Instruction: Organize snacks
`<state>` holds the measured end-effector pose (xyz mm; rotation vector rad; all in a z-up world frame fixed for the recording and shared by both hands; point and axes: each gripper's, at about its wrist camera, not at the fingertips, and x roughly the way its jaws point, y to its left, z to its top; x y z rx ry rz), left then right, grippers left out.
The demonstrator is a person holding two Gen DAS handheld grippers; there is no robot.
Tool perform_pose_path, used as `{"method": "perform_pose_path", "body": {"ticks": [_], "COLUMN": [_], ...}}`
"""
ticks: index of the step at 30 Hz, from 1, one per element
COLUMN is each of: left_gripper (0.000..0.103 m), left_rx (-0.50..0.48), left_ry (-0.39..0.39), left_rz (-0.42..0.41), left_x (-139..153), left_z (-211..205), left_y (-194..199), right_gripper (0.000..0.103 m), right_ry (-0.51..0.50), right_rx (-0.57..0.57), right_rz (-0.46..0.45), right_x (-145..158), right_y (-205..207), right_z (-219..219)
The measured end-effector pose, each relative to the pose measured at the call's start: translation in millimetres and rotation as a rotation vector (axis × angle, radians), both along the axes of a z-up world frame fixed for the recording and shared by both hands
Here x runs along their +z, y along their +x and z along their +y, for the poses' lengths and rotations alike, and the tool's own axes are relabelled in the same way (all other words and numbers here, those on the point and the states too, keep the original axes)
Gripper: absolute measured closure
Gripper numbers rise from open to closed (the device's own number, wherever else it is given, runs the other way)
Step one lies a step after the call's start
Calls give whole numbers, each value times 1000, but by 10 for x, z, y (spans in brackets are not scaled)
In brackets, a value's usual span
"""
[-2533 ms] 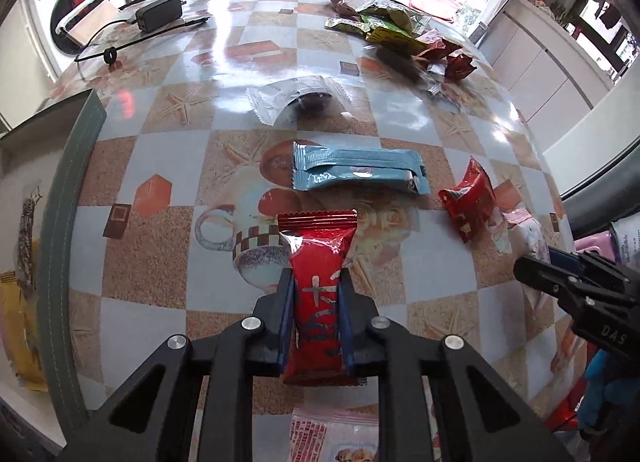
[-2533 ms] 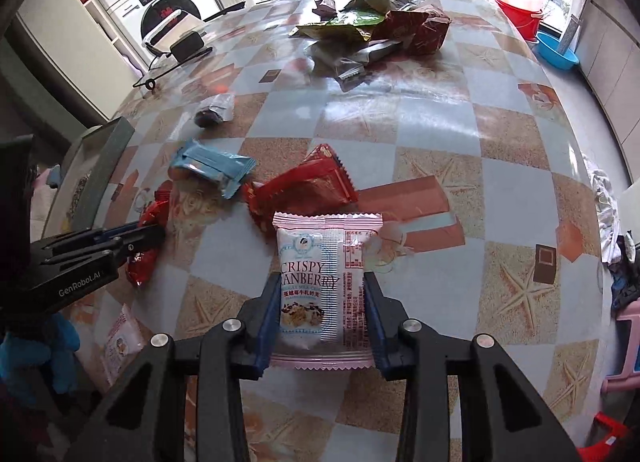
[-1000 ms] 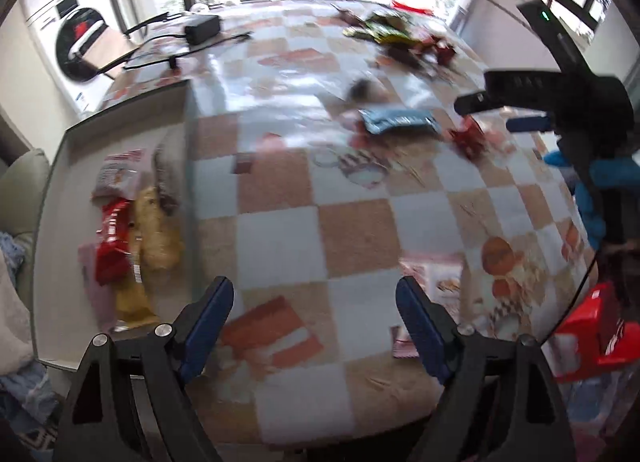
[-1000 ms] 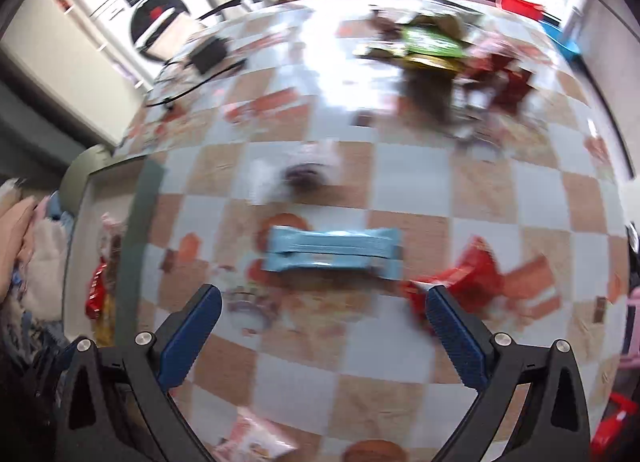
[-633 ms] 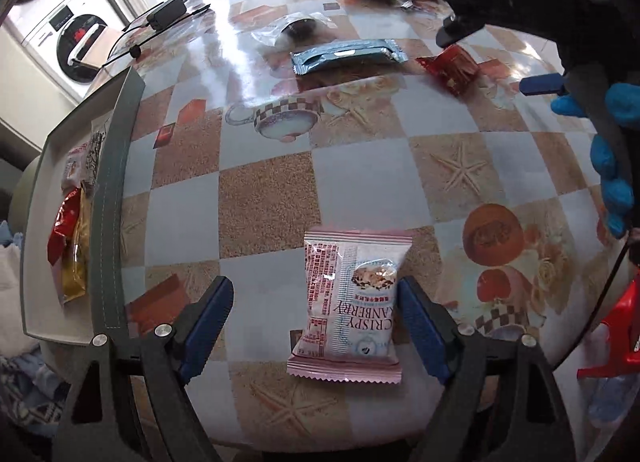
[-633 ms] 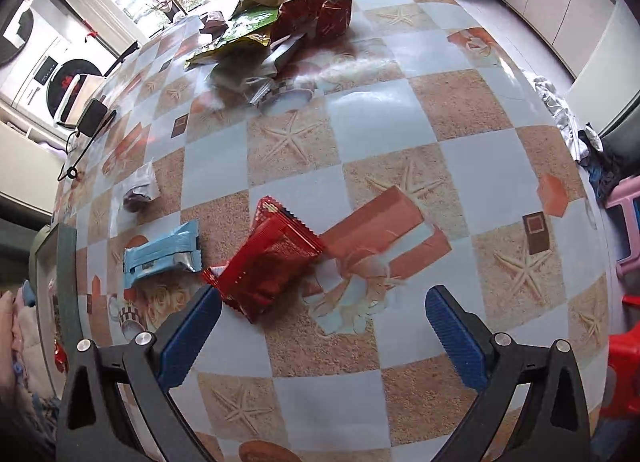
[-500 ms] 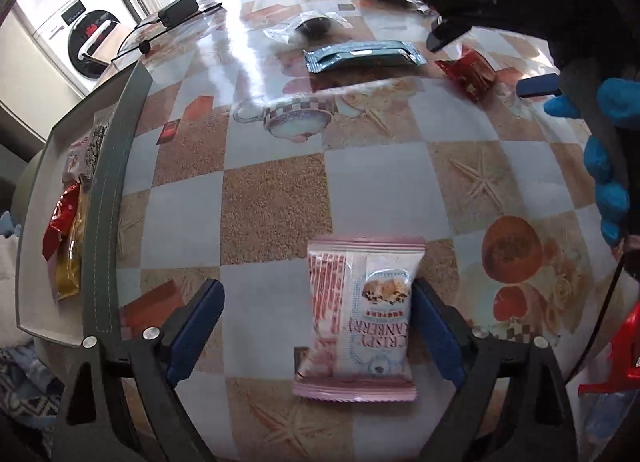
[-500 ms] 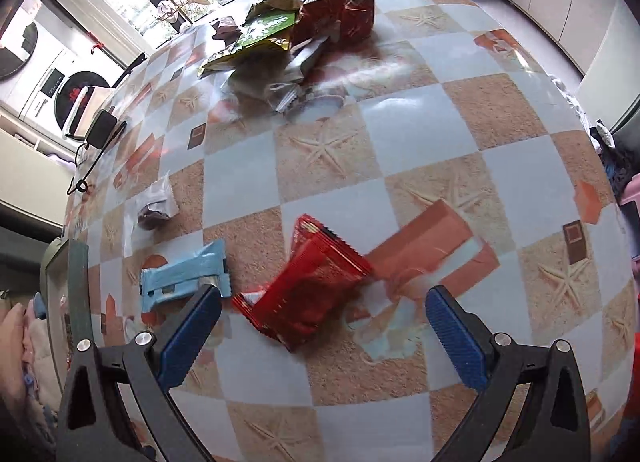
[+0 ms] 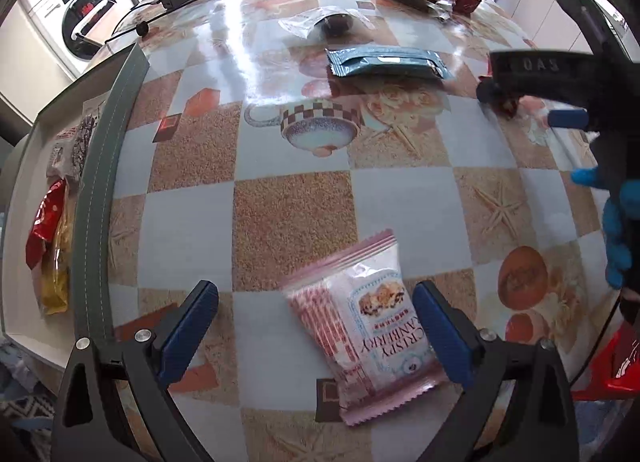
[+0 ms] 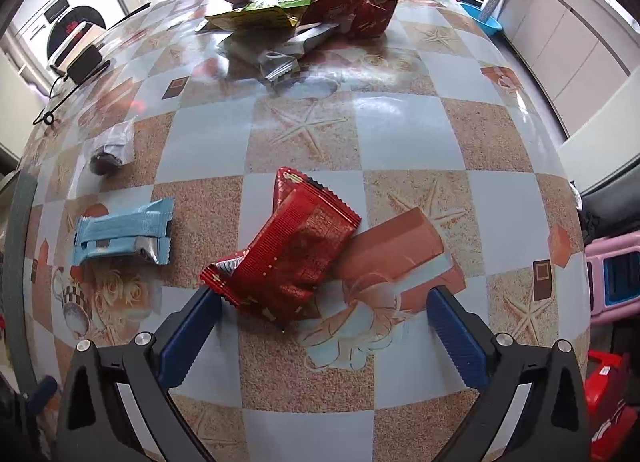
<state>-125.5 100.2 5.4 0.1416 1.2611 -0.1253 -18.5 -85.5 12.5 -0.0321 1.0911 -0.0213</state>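
Pink cranberry packet point(image 9: 362, 320) is lying skewed between my wide-apart left gripper point(image 9: 316, 326); closing probably pinches one corner, slipping. Right gripper point(image 10: 324, 332) is gaping too.

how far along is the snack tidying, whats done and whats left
Partly done. A few packets, including a red one, already lie in the tray.

In hand: nothing. The left gripper is open around the pink cranberry crisp packet, and the right gripper is open before the red packet.

Left on the table: the blue bar, the clear-wrapped dark snack and the far pile.
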Motion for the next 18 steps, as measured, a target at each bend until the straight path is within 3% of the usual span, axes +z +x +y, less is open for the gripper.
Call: {"method": "perform_pose_path", "body": {"ticks": [5,8,11,12,13,14,16,18], "left_gripper": [4,4,4,8,15,21,49,51], "left_rx": [43,32,-5,-16,-25,-30,-42,-33], "left_ry": [-39,-26,-16,-24,-45,-44,-62,-137], "left_rz": [57,46,9,-3,-9,-22,-48,-38], "left_x": [-44,-48,-39,-31,-18,6,68,98], "left_z": [23,-118,-258,-283,-283,-289,-268,-190], "left_y": [-114,-126,-146,-154,-171,-180,-193,-157], "right_gripper": [0,2,36,56,70,70,70,70], "right_ry": [87,128,45,33,43,72,138,181], "right_rx": [5,-2,56,73,81,81,84,107], "right_rz": [-9,-13,-41,-47,-47,-44,-38,-47], "right_x": [65,108,145,153,168,171,182,208], "right_y": [40,76,50,35,23,20,-19,-104], "right_z": [-68,-68,64,83,73,37,-60,-141]}}
